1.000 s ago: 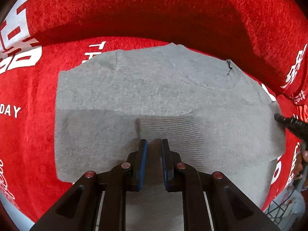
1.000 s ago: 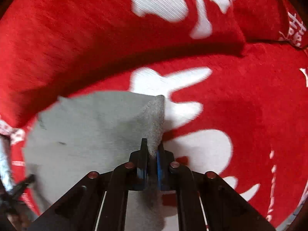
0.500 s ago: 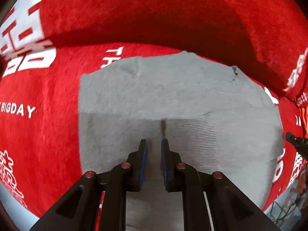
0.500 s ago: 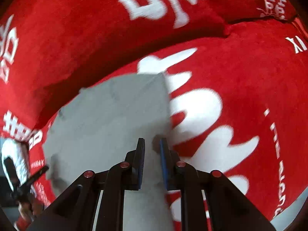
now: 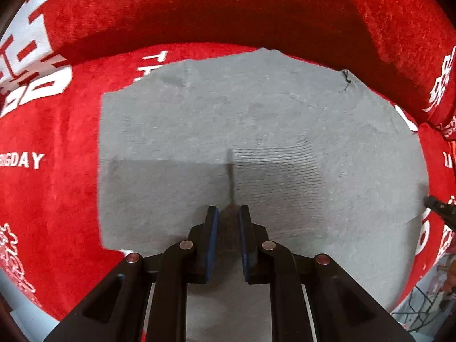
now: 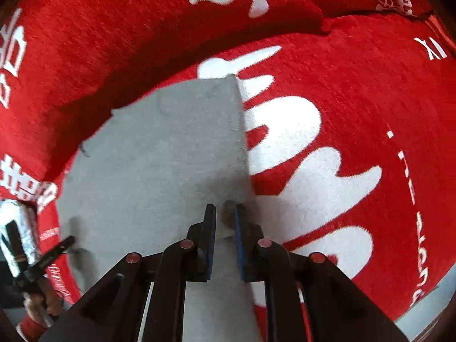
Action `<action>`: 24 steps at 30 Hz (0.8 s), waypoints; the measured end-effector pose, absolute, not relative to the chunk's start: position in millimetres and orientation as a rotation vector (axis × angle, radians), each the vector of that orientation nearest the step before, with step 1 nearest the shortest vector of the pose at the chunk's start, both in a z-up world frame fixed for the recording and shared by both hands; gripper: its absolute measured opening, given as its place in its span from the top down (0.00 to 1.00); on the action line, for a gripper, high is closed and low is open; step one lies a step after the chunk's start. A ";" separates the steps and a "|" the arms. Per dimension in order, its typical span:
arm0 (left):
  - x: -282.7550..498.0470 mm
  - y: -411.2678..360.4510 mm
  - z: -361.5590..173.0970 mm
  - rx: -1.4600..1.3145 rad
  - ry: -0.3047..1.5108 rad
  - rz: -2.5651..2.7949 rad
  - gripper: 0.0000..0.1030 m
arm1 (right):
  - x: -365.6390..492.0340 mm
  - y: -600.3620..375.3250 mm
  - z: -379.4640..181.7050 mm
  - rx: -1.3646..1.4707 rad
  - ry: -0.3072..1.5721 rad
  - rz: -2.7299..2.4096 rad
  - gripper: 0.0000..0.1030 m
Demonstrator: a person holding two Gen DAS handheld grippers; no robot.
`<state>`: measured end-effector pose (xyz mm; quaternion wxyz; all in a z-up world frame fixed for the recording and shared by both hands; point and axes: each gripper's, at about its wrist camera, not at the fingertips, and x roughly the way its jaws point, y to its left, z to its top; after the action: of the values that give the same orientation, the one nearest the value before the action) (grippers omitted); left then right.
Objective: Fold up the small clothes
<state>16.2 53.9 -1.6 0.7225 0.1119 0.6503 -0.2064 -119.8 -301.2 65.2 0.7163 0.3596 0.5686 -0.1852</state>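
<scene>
Grey sweater (image 5: 256,142) flat, both tongs parted

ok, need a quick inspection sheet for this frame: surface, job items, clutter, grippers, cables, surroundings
Surface: red plush cover with white printed characters and lettering, rising into a red back cushion behind.
Job's things: grey knit garment lying flat, partly folded, ribbed cuff panel on top; small dark thread at its far edge.
Clutter: nothing seen.
Grippers: left gripper open above the garment, holding nothing; right gripper open over the garment's right edge, holding nothing.
Cables: nothing seen.
Surroundings: pale floor past the cover's edge, wire rack at lower right of left view, too blurred to detail.
</scene>
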 end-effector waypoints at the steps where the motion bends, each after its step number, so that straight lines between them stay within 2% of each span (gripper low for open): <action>1: 15.8 55.7 -0.3 0.256 1.432 -0.444 0.85 | -119.5 -299.1 67.4 0.801 1.256 -0.399 0.81; 4: 13.5 60.0 1.9 0.255 1.431 -0.424 0.85 | -115.4 -288.0 70.4 0.798 1.265 -0.369 0.60; 5: 13.2 58.5 1.0 0.254 1.433 -0.417 0.85 | -113.4 -283.9 70.4 0.799 1.268 -0.359 0.56; 6: 11.7 59.4 1.4 0.257 1.435 -0.409 0.83 | -111.5 -280.3 69.7 0.805 1.269 -0.350 0.56; 7: 11.2 59.9 2.2 0.261 1.433 -0.396 0.62 | -108.3 -277.1 68.8 0.811 1.269 -0.345 0.56; 8: 9.7 62.7 4.0 0.272 1.421 -0.371 0.32 | -104.5 -273.1 66.5 0.822 1.270 -0.333 0.54; 9: 9.3 67.1 8.3 0.282 1.388 -0.331 0.21 | -97.9 -268.3 62.3 0.827 1.270 -0.323 0.50; 10: 8.8 69.0 11.5 0.270 1.373 -0.324 0.11 | -95.0 -264.7 62.3 0.828 1.269 -0.306 0.40; 11: 9.7 72.8 14.1 0.246 1.373 -0.332 0.10 | -93.1 -262.0 63.0 0.825 1.266 -0.290 0.28; 13: 12.2 78.3 15.8 0.230 1.389 -0.329 0.10 | -89.5 -254.2 67.2 0.808 1.254 -0.256 0.19; 24: 6.9 69.1 19.2 0.241 1.383 -0.322 0.10 | -70.3 -226.3 72.8 0.706 1.318 -0.192 0.15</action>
<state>6.9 69.1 19.2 0.7517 0.1104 0.6333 -0.1474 -70.3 -226.3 72.8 0.7291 0.3206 0.5983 -0.0870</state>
